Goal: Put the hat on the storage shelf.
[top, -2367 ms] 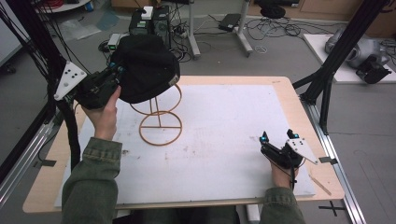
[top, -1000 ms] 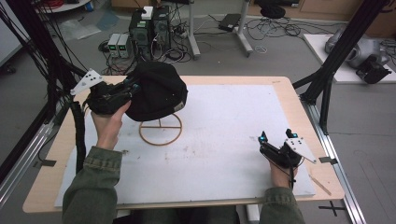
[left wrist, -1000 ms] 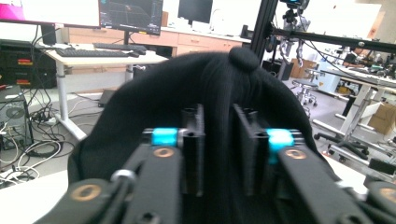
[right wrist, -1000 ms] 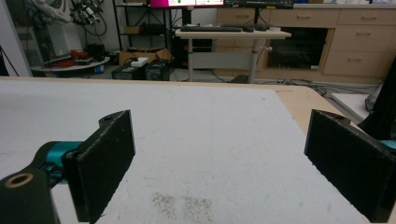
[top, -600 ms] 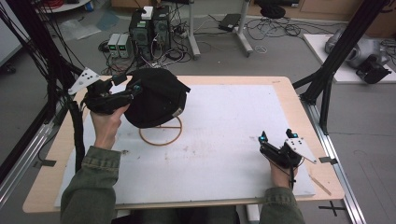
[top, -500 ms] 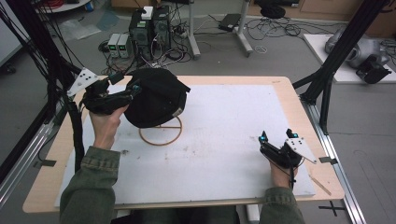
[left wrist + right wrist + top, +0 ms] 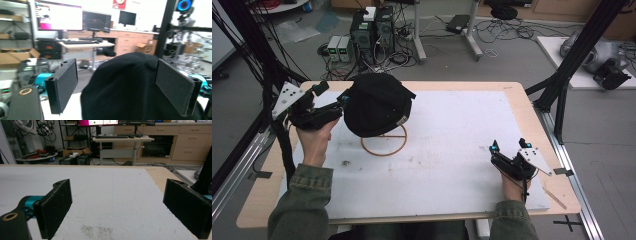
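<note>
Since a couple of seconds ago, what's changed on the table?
The black cap has come down onto the wire stand, hiding its upper ring. The left gripper has opened, its fingers now wide apart beside the cap. The right gripper stayed open, resting on the white mat.

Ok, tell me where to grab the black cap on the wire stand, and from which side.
Probably take the black cap by its soft crown edge on the person's left, where the open left gripper already sits level with it. The fabric there looks thin enough to pinch, and the wire stand is below, clear of the jaws.
</note>
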`<state>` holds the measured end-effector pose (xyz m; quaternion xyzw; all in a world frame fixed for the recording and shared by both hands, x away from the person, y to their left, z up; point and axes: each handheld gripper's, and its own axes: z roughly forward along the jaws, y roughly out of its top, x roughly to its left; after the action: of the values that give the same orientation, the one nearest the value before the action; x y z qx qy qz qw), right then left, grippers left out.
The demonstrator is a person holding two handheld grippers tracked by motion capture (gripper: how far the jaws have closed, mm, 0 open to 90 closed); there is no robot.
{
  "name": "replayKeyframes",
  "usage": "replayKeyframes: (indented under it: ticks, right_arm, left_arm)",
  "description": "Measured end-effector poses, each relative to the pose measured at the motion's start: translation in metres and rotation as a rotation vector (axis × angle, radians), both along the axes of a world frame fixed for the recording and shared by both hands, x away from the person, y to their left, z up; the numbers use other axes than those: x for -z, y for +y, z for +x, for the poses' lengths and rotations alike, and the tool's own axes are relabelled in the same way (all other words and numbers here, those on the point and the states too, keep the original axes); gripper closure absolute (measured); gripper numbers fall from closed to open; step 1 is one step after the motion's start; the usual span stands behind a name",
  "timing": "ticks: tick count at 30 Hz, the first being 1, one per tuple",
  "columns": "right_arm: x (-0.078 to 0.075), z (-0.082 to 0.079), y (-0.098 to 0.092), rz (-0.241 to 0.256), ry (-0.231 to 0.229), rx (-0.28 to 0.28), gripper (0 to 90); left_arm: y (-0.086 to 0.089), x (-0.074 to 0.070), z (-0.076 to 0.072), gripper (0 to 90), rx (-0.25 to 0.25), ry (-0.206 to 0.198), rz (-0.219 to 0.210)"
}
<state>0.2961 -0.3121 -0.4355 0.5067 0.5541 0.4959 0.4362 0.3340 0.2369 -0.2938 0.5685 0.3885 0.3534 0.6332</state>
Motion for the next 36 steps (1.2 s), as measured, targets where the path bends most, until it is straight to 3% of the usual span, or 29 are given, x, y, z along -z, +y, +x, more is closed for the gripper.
replayKeyframes:
  ticks: [12,15,24,29,36]
  right_arm:
    - [0.000,0.000,0.001,-0.003,0.000,-0.001,7.6]
    - [0.000,0.001,0.001,-0.001,0.001,0.000,7.6]
    - [0.000,0.000,0.002,0.008,-0.006,-0.003,7.5]
    - [0.000,0.000,0.003,0.015,0.001,-0.006,7.5]
    - [0.001,0.000,0.005,0.027,0.001,-0.003,7.5]
  left_arm:
    - [0.021,0.028,-0.023,21.2,-0.040,0.003,-0.010]
    - [0.027,0.036,-0.028,21.2,-0.060,0.007,0.012]
    - [0.045,0.059,-0.046,21.1,-0.129,0.047,0.046]
    - [0.052,0.071,-0.058,21.0,-0.173,0.039,0.076]
    - [0.063,0.094,-0.072,18.7,-0.268,0.028,0.074]
